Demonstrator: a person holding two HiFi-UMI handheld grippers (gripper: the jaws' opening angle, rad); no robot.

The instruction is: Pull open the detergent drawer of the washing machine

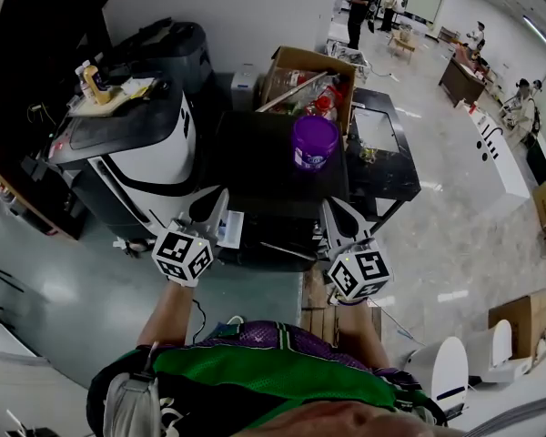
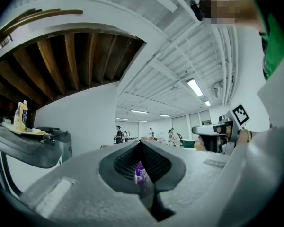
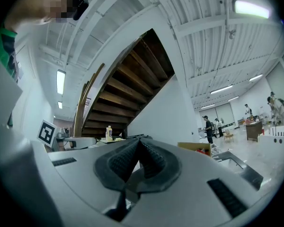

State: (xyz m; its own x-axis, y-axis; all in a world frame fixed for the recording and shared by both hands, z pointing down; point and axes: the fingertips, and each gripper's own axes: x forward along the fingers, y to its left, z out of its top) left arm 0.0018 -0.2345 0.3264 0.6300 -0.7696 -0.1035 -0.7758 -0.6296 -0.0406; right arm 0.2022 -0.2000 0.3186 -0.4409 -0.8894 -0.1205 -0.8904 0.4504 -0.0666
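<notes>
- Left of the black washing machine (image 1: pixel 273 167), a white-and-black appliance (image 1: pixel 136 157) stands with a yellow bottle (image 1: pixel 93 82) on its lid.
- The left gripper (image 2: pixel 140 144) is held at the washing machine's front left corner. Its fingers are pressed together tip to tip with nothing clamped between them.
- The drawer (image 1: pixel 229 228) appears as a pale panel at the top left of the washing machine's front, just beside the left gripper's closed fingers. Whether they touch it cannot be told, nor whether it is pulled out.
- A purple jar (image 1: pixel 314 141) stands on top of the washing machine, toward its right rear. It also shows in the left gripper view, through the gap behind that gripper's joined tips.
- An open cardboard box (image 1: pixel 309 85) sits behind the washing machine.
- The right gripper (image 3: pixel 138 143) is held at the washing machine's front right corner with its fingers together and empty. It is apart from the drawer, across the machine's front.
</notes>
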